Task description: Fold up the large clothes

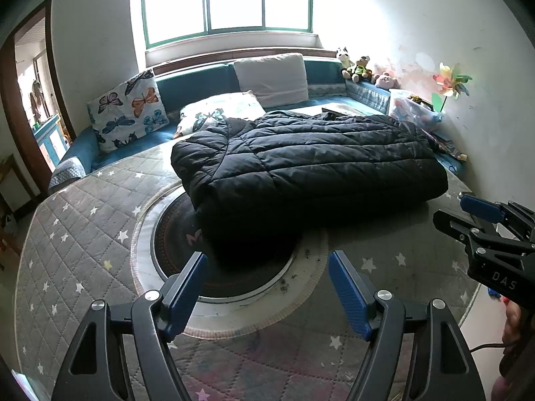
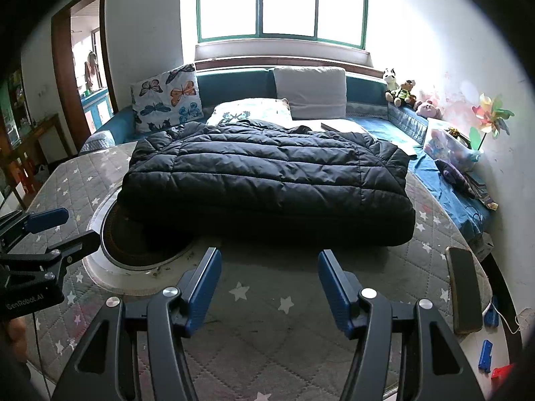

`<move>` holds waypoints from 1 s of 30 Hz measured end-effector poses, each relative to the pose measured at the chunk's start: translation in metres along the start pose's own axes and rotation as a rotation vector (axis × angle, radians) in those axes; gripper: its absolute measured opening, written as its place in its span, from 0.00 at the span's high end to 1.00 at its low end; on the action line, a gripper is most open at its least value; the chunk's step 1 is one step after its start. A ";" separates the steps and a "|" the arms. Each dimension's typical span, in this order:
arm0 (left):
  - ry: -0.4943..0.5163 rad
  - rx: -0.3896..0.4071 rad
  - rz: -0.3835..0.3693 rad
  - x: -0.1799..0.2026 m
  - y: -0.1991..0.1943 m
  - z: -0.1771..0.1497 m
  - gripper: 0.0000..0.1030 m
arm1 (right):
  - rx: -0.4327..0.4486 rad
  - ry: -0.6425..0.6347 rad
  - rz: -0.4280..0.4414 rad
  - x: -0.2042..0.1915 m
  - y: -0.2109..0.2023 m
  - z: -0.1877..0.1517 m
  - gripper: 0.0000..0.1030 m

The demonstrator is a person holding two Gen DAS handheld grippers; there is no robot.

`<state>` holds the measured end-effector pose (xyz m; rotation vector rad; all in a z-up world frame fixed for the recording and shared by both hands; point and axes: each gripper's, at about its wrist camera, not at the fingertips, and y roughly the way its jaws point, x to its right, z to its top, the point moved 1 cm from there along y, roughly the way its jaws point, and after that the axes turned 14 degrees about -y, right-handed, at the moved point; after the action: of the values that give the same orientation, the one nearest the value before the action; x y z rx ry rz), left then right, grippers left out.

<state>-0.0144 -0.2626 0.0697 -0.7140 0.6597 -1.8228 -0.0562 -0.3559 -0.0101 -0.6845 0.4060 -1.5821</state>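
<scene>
Left tool [image 1: 267,279]: blue pads spread apart, nothing between them, poised above the near edge of the round bench [image 1: 83,220] with its grey star-print quilted cover. Right tool [image 2: 269,275]: pads likewise apart and empty, poised over the same cover, also seen from the side at the right border of the left wrist view, with part of a hand [image 1: 515,341] below it.

Just beyond the left tool: a round dark inset [image 1: 174,244] ringed in white, sunk in the middle of the bench, partly covered by the garment. Straight ahead of both tools, clear of the pads: black quilted puffer jacket [image 2: 267,180], folded into a thick rectangular bundle, lying flat across the middle and far side of the bench, one sleeve laid over the top at the left end.

Near the right tool, at the right rim of the bench: a dark smartphone [image 2: 464,290] lying flat; beyond the rim, small blue pieces [image 2: 485,357].

Behind the bench: teal corner sofa [image 1: 200,83] with a butterfly-print cushion [image 1: 128,110], a plain pale cushion [image 1: 272,77] and a second printed cushion [image 1: 217,112] lying flat. On the right ledge: plush toys [image 1: 361,67]; in the corner, a colourful pinwheel [image 1: 449,82]. Above: a bright green-framed window [image 1: 227,0]. Far left: an open doorway [image 1: 33,83].
</scene>
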 end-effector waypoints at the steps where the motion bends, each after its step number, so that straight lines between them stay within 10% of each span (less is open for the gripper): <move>1: 0.001 0.000 0.002 0.000 -0.001 -0.001 0.23 | -0.001 0.001 0.001 -0.001 0.000 0.000 0.36; 30: 0.024 0.032 0.005 0.001 -0.003 -0.004 0.23 | 0.000 0.004 0.001 -0.002 0.000 -0.001 0.36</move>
<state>-0.0192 -0.2620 0.0696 -0.6693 0.6466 -1.8357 -0.0568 -0.3544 -0.0110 -0.6816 0.4093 -1.5825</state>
